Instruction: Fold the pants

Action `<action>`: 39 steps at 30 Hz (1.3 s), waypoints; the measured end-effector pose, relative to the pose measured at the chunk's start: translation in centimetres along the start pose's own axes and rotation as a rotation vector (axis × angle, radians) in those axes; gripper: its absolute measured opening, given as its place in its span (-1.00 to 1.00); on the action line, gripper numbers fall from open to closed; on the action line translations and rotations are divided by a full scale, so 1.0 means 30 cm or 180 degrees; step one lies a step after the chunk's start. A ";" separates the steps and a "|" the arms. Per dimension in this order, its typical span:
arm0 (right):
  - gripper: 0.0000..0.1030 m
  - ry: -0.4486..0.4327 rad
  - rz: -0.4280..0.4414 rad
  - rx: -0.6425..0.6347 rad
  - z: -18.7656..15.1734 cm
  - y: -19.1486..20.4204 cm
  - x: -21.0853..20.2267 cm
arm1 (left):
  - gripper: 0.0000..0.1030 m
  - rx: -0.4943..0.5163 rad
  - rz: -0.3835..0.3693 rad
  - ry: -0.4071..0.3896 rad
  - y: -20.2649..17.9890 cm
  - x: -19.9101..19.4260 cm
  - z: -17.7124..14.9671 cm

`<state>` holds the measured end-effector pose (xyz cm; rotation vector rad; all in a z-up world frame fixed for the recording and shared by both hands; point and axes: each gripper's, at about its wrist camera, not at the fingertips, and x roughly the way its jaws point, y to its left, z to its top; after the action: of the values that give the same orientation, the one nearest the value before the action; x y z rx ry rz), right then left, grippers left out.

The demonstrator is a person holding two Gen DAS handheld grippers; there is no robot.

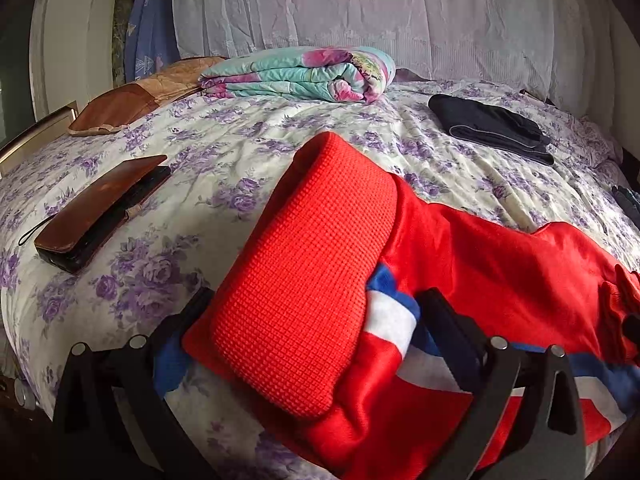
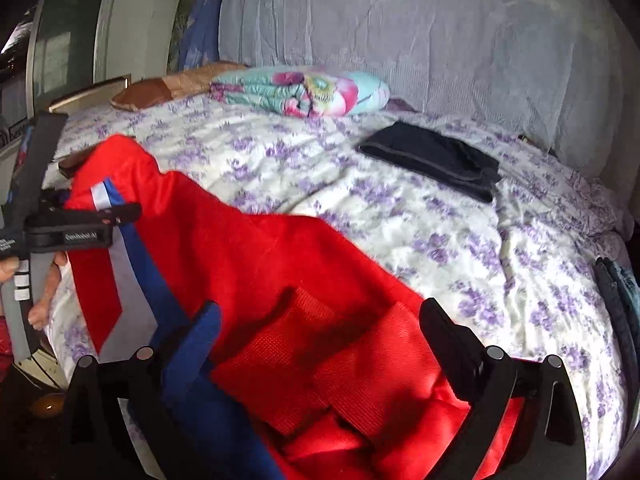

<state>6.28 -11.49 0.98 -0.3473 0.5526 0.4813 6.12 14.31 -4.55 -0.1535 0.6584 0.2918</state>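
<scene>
Red pants [image 1: 500, 264] with a white and blue side stripe lie across the near edge of the floral bed [image 1: 240, 152]. Their ribbed red waistband [image 1: 304, 280] sits between the fingers of my left gripper [image 1: 316, 304], whose jaws stand wide apart around it. In the right wrist view the pants [image 2: 256, 256] stretch from my left gripper [image 2: 120, 212] at the left to my right gripper [image 2: 320, 316], whose wide jaws straddle the ribbed red cuffs [image 2: 340, 360]. The left gripper's fingertips look closed on the striped edge there.
A brown wallet-style phone case [image 1: 100, 212] lies left of the pants. Folded dark pants [image 1: 492, 128] lie at the back right, also in the right wrist view [image 2: 436, 160]. A folded floral quilt [image 1: 304, 72] and a brown pillow [image 1: 132, 100] sit by the headboard.
</scene>
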 end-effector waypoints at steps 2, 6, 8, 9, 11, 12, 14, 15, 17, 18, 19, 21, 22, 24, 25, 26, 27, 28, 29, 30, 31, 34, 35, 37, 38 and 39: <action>0.93 -0.0183 -0.0087 0.0042 -0.006 -0.035 -0.076 | 0.92 0.0003 0.0002 0.0002 0.001 0.001 0.000; 0.93 -0.0122 -0.0310 0.0255 -0.059 -0.154 -0.116 | 0.92 -0.0001 -0.0001 0.0003 0.001 0.000 0.002; 0.93 0.0240 -0.0261 0.0353 -0.117 -0.203 -0.038 | 0.92 -0.0005 -0.0004 0.0010 0.002 0.002 0.001; 0.93 0.0362 -0.0134 0.0439 -0.154 -0.219 0.005 | 0.92 -0.0005 -0.0013 0.0018 0.005 0.005 0.000; 0.93 0.0324 0.0254 0.0884 -0.179 -0.292 0.010 | 0.92 -0.0019 -0.0057 0.0057 0.013 0.006 -0.002; 0.93 0.0286 0.0389 0.1047 -0.191 -0.321 0.011 | 0.92 -0.0035 -0.0086 0.0098 0.020 0.005 -0.001; 0.93 0.0292 0.0511 0.1165 -0.208 -0.341 0.020 | 0.92 -0.0090 -0.0141 0.0181 0.036 -0.011 -0.007; 0.93 0.0280 0.0493 0.1148 -0.210 -0.336 0.018 | 0.92 -0.0122 -0.0174 0.0219 0.042 -0.027 -0.014; 0.93 0.0295 0.0401 0.1049 -0.212 -0.315 0.018 | 0.92 -0.0162 -0.0251 0.0285 0.056 -0.071 -0.035; 0.93 0.0289 0.0369 0.1018 -0.209 -0.307 0.015 | 0.92 -0.0145 -0.0291 0.0294 0.058 -0.095 -0.045; 0.93 0.0282 0.0360 0.1012 -0.206 -0.306 0.011 | 0.92 -0.0119 -0.0350 0.0298 0.058 -0.122 -0.054; 0.93 0.0265 0.0387 0.1046 -0.204 -0.312 0.009 | 0.92 -0.0107 -0.0495 0.0337 0.061 -0.163 -0.073; 0.93 0.0254 0.0403 0.1065 -0.206 -0.316 0.004 | 0.92 -0.0136 -0.0578 0.0367 0.066 -0.176 -0.078; 0.93 0.0239 0.0418 0.1086 -0.207 -0.321 0.000 | 0.92 -0.0281 -0.0792 0.0429 0.084 -0.187 -0.084; 0.93 0.0235 0.0420 0.1088 -0.206 -0.322 -0.001 | 0.92 -0.0370 -0.0899 0.0448 0.092 -0.184 -0.084; 0.93 0.0235 0.0419 0.1087 -0.206 -0.323 -0.001 | 0.92 -0.0473 -0.0987 0.0457 0.107 -0.176 -0.081; 0.93 0.0232 0.0418 0.1088 -0.206 -0.323 -0.003 | 0.92 -0.0551 -0.1045 0.0466 0.113 -0.163 -0.075; 0.93 0.0228 0.0421 0.1091 -0.206 -0.324 -0.004 | 0.92 -0.0616 -0.1102 0.0471 0.122 -0.148 -0.065; 0.93 0.0227 0.0422 0.1094 -0.207 -0.324 -0.004 | 0.92 -0.0677 -0.1162 0.0466 0.130 -0.132 -0.054; 0.93 0.0220 0.0425 0.1101 -0.207 -0.325 -0.005 | 0.92 -0.0727 -0.1210 0.0468 0.135 -0.117 -0.042; 0.93 0.0212 0.0428 0.1111 -0.208 -0.326 -0.007 | 0.92 -0.0783 -0.1256 0.0476 0.138 -0.101 -0.031; 0.93 0.0197 0.0429 0.1131 -0.209 -0.329 -0.010 | 0.91 -0.0947 -0.1361 0.0471 0.149 -0.073 -0.009; 0.93 0.0194 0.0429 0.1134 -0.209 -0.329 -0.010 | 0.91 -0.0983 -0.1382 0.0461 0.152 -0.072 -0.009; 0.93 0.0193 0.0430 0.1136 -0.209 -0.329 -0.010 | 0.91 -0.1009 -0.1425 0.0442 0.154 -0.074 -0.010; 0.93 0.0194 0.0430 0.1134 -0.209 -0.329 -0.010 | 0.91 -0.1014 -0.1445 0.0440 0.155 -0.075 -0.012; 0.93 0.0195 0.0429 0.1134 -0.209 -0.329 -0.010 | 0.91 -0.1030 -0.1462 0.0446 0.157 -0.075 -0.011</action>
<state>8.60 -22.54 -2.03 0.0159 0.7109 0.4923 2.76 18.20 -3.64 -0.6298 0.6913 -0.0588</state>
